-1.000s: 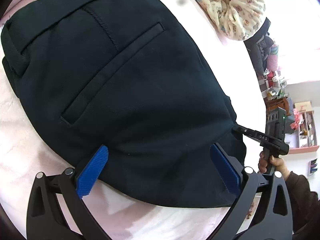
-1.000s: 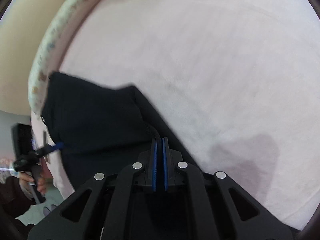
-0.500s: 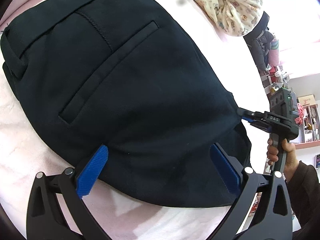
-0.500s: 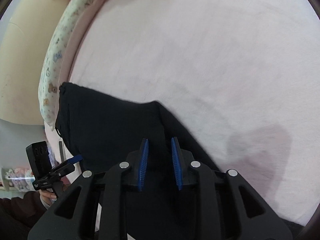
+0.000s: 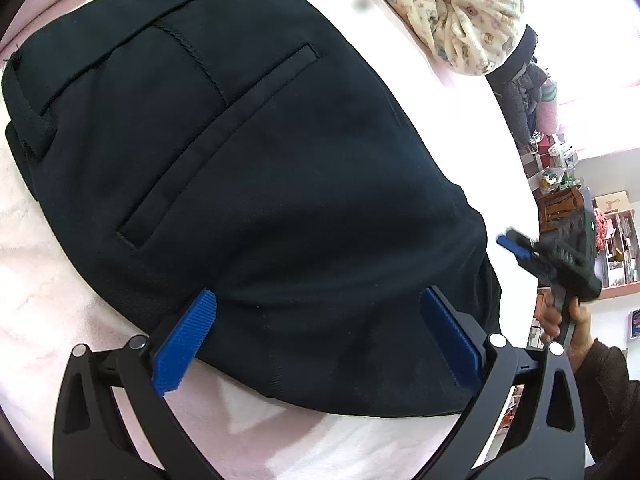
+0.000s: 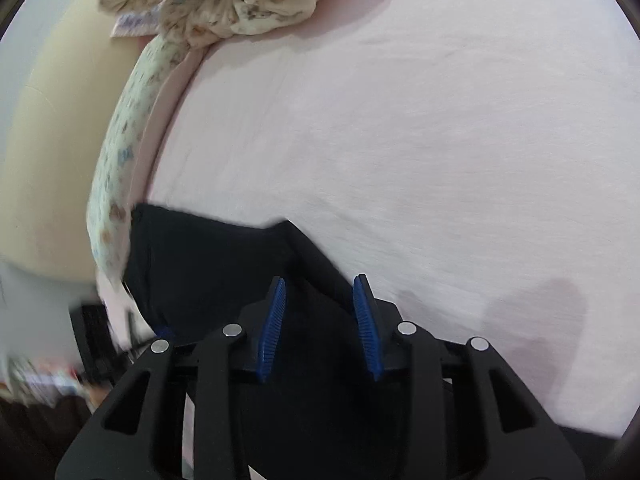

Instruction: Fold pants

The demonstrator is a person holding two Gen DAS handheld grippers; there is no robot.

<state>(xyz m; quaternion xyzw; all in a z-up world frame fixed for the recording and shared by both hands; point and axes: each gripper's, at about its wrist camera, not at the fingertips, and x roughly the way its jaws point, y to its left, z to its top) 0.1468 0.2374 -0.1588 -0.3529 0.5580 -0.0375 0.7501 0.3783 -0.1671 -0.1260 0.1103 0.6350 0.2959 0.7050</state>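
Note:
Black pants (image 5: 280,184) lie folded on a pink bed sheet (image 5: 48,280), with the waistband and a back pocket facing up. My left gripper (image 5: 320,312) is open wide and hovers over the lower edge of the fold. My right gripper (image 6: 320,300) is open above the pants (image 6: 208,264) at their right edge, holding nothing. It also shows in the left wrist view (image 5: 516,246), just off the pants' right side, with the hand below it.
A floral blanket (image 5: 460,4) is bunched at the head of the bed; it also shows in the right wrist view (image 6: 208,4). The pink sheet (image 6: 420,140) stretches out beyond the pants. Shelves and clutter (image 5: 600,232) stand past the bed's edge.
My right gripper has opened, let go of the pants' edge and drawn back from it. My left gripper stays open over the fold.

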